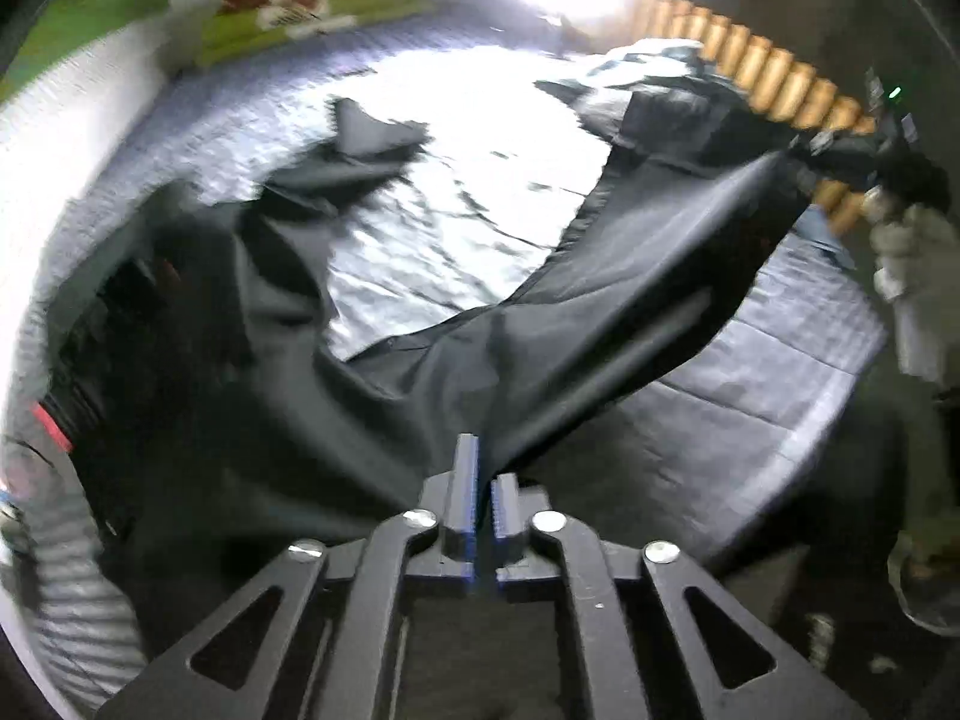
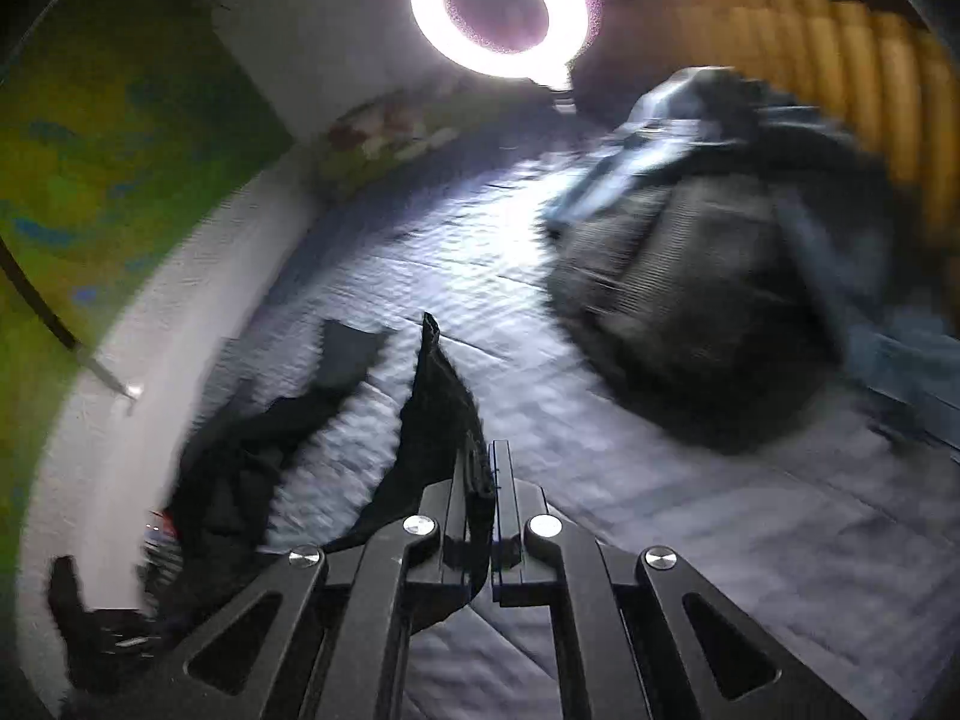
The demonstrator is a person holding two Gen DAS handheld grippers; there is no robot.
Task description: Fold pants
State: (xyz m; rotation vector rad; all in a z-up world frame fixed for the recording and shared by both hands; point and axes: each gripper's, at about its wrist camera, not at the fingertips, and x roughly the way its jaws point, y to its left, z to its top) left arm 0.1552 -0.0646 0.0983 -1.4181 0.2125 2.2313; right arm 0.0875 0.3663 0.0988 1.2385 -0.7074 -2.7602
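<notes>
So far you only have the black pants (image 1: 600,300) clamped in both the left gripper (image 1: 486,480) and right gripper (image 2: 489,474), stretched toward two o'clock above the bed (image 1: 750,420), with every fold left.

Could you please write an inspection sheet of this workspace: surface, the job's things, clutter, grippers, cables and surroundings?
Surface: grey quilted mattress, wrinkled, brightly lit in the middle.
Job's things: black pants, unfolded, lifted off the mattress and stretched between both grippers; one leg trails on the surface.
Clutter: heap of dark clothes at the far right of the mattress; green patterned cushion at the far edge.
Grippers: left gripper shut on the pants; right gripper shut on the pants' edge.
Cables: one thin dark cable along the green wall.
Surroundings: ring light switched on, green wall, yellow curtain.
</notes>
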